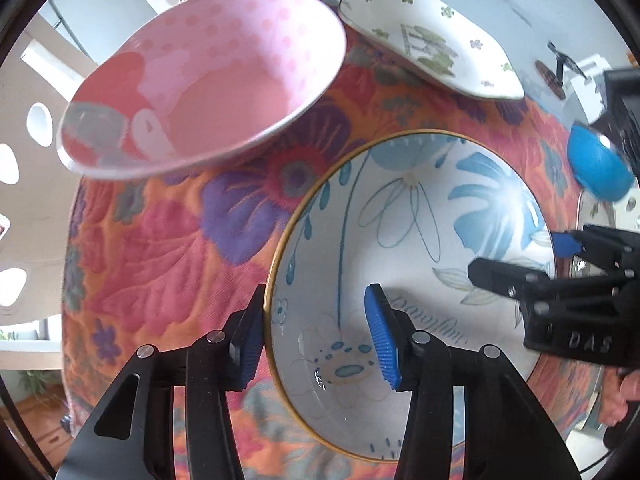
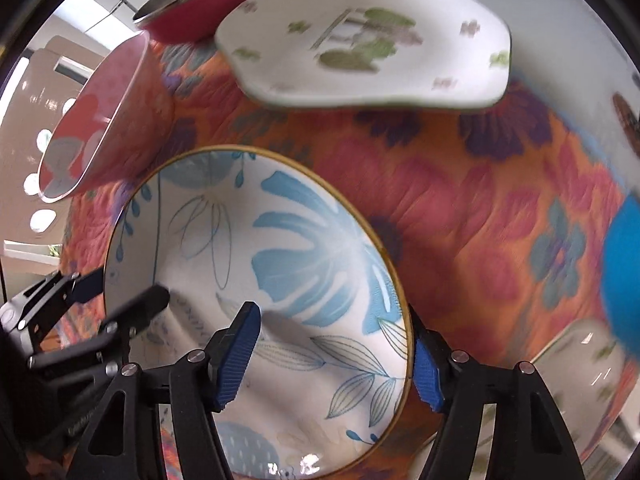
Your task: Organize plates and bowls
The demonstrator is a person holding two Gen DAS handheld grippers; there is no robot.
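Fingers (image 1: 382, 340) straddling one blue-floral bowl (image 1: 420, 216), one pink bowl (image 1: 208, 80) beside

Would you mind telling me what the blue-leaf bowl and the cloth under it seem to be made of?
Blue-leaf bowl: probably glazed ceramic; glossy, with a bright glare spot and painted gold rim. Cloth: quilted fabric, matte, with stitched ridges through its floral print.

We see big white bowl with blue leaves (image 1: 420, 216): shiny glazed china, smooth, light glints on it, thin gold rim. Pink dotted bowl (image 1: 208, 76): same smooth china, softer shine. White flower plate (image 2: 360, 36): smooth, glossy. Red bowl (image 2: 200, 4): shiny metal inside. Flowery cloth (image 1: 160, 240) under them: soft, stitched, bumpy, matt. Our fingers (image 1: 382, 340): black matt plastic, blue ribbed rubbery pads, small shiny metal pins.
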